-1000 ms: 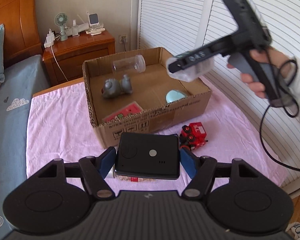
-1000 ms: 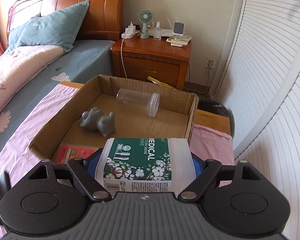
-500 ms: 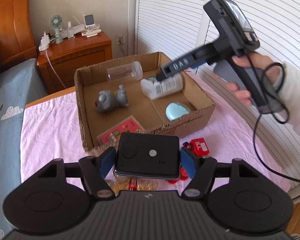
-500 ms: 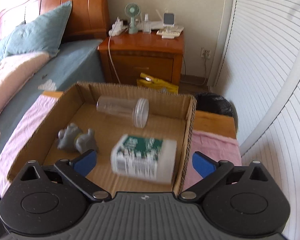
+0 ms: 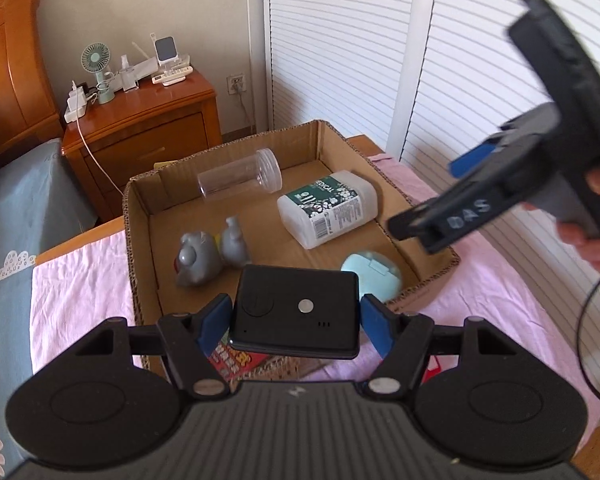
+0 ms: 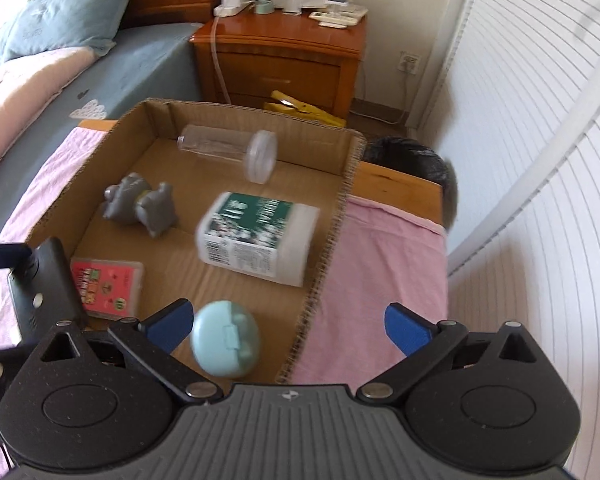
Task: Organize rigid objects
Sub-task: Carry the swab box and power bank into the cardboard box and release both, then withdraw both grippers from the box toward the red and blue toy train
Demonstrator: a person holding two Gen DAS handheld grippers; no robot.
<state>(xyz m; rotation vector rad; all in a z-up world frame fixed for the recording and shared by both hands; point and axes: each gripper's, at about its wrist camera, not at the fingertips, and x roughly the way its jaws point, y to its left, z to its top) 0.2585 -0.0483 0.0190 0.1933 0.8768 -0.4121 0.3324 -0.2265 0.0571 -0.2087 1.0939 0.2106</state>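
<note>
My left gripper [image 5: 296,320] is shut on a flat black box [image 5: 296,312] and holds it over the near wall of the cardboard box [image 5: 140,208]. My right gripper [image 6: 288,324] is open and empty above the box's right wall [image 6: 332,232]; it also shows in the left wrist view [image 5: 472,196]. In the box lie the white cotton swab box [image 6: 256,236], a clear jar [image 6: 228,148], a grey toy [image 6: 140,208], a light blue case [image 6: 224,338] and a red card pack [image 6: 108,286].
The cardboard box stands on a pink cloth [image 6: 376,272] over a table next to a bed [image 6: 60,64]. A wooden nightstand [image 6: 280,52] stands behind. White louvred doors [image 6: 540,120] run along the right. A black bin [image 6: 412,160] sits behind the table.
My right gripper opened and let the cotton swab box fall into the cardboard box, then pulled back to the right. My left gripper moved forward with the black box, over the near wall.
</note>
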